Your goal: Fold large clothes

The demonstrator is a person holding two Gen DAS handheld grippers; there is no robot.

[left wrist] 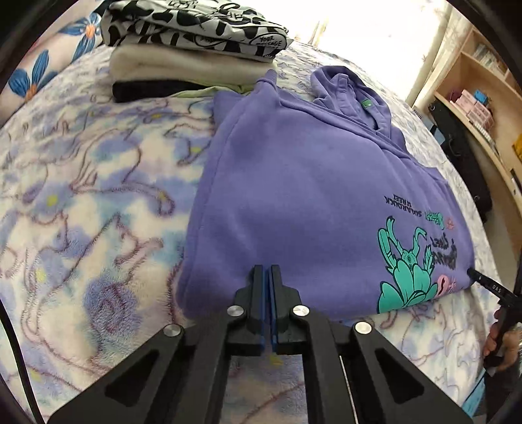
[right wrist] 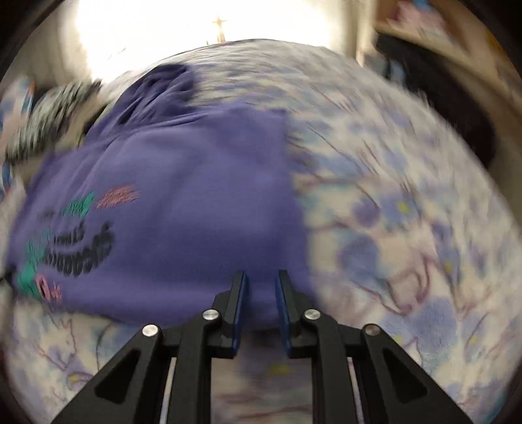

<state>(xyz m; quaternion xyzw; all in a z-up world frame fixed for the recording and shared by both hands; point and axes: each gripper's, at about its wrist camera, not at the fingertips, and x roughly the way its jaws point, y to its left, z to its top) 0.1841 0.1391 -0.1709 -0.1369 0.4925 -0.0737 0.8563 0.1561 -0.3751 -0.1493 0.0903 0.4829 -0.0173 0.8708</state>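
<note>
The hoodie (left wrist: 293, 182) is purple with a teal print; the blanket (left wrist: 81, 202) is white with blue flowers; the top folded garment (left wrist: 195, 26) is black-and-white.

Purple hoodie (left wrist: 293, 195), folded, flat on blanket (left wrist: 98, 195)

The left hand-held gripper (left wrist: 268, 277), jaws together, sits at the near hem of the folded purple hoodie (left wrist: 293, 195).
</note>
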